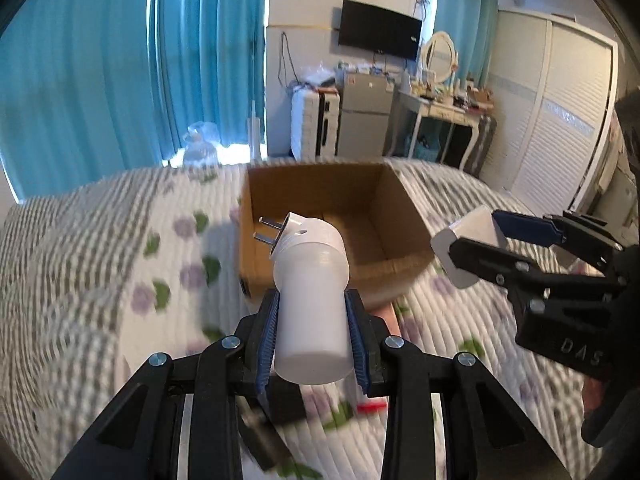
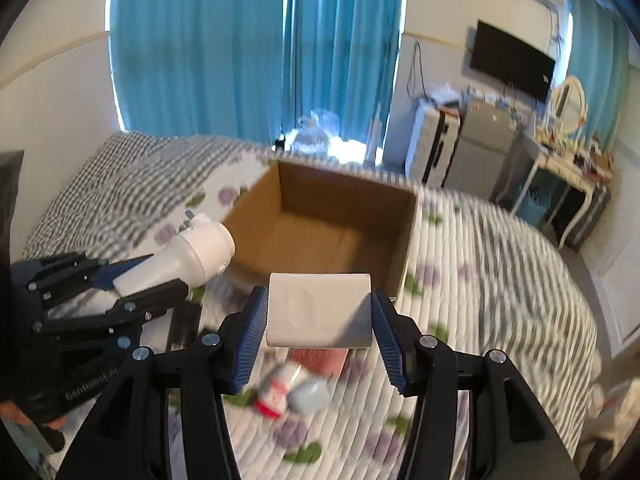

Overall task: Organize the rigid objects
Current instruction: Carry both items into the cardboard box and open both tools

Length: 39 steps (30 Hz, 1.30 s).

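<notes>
Left gripper [image 1: 312, 320] pinches white plug [image 1: 310, 280]; right gripper [image 2: 318, 320] clamps white block [image 2: 320, 310], probably a charger. Both near box [image 2: 404, 236].

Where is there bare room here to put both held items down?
The cardboard box shows a bare floor inside its four walls. The quilt right of the box is free too. The near quilt under the right tongs is crowded: a small red-and-white bottle and a pale cap.
</notes>
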Each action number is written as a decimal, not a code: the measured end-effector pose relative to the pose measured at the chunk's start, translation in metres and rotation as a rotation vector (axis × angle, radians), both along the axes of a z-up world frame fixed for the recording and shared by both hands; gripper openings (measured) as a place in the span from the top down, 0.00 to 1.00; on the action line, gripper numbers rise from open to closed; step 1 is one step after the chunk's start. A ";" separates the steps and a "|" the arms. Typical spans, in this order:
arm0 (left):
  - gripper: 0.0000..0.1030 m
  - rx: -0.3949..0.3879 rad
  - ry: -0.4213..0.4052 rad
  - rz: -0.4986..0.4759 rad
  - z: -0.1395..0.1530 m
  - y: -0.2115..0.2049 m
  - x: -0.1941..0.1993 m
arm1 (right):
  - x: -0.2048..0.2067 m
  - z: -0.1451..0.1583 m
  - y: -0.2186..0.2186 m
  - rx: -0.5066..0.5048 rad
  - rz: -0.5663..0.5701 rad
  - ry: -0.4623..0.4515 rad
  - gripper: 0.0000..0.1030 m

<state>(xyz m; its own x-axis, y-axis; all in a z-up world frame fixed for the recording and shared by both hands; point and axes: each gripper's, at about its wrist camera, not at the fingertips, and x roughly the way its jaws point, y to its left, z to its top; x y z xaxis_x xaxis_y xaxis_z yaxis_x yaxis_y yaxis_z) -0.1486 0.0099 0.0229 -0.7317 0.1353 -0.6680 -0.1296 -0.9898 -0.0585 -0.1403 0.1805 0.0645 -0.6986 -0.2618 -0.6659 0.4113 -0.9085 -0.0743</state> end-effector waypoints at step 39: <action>0.31 -0.003 0.024 0.034 -0.047 -0.006 -0.155 | -0.175 -0.044 -0.003 -0.095 -0.077 0.023 0.18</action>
<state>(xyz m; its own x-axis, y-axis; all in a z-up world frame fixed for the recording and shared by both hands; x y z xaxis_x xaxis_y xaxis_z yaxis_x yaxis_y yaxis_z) -0.3032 0.0041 -0.0244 -0.7519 0.1083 -0.6503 -0.0976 -0.9938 -0.0525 -0.3154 0.1778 0.0210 -0.7337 -0.2684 -0.6242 0.3396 -0.9406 0.0053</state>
